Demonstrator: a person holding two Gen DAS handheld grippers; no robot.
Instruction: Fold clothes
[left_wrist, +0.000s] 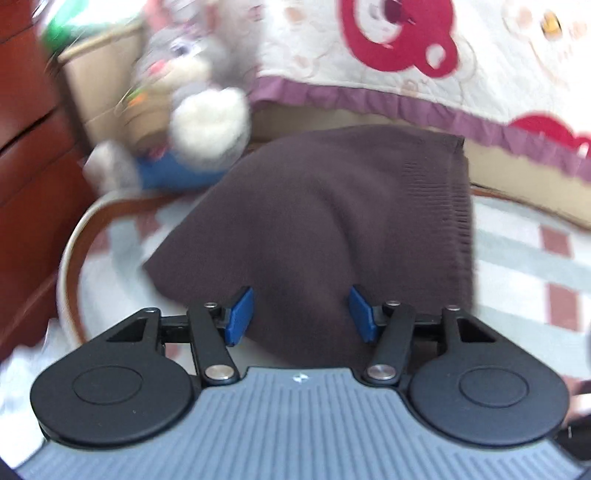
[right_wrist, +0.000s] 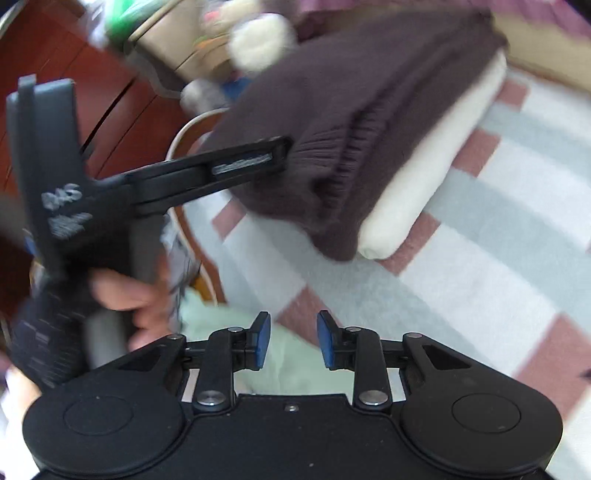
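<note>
A folded dark brown knit garment (left_wrist: 332, 221) lies on the checked tablecloth (left_wrist: 535, 258). In the right wrist view the brown garment (right_wrist: 351, 129) rests on top of a folded cream garment (right_wrist: 424, 177). My left gripper (left_wrist: 301, 306) stands open at the garment's near edge; brown cloth shows between the blue pads (left_wrist: 242, 314), which do not press on it. From the right wrist view a hand (right_wrist: 125, 295) holds that left gripper, and its fingers (right_wrist: 251, 162) reach the brown garment's left side. My right gripper (right_wrist: 294, 332) is open over the tablecloth with nothing between its pads.
A grey and white plush toy (left_wrist: 199, 103) and a cardboard box (left_wrist: 99, 81) sit behind the table at the left. A red-brown wooden cabinet (left_wrist: 29, 166) stands at the far left, and a quilt with red bears (left_wrist: 406, 48) hangs behind. Pale green cloth (right_wrist: 221, 325) lies below my right gripper.
</note>
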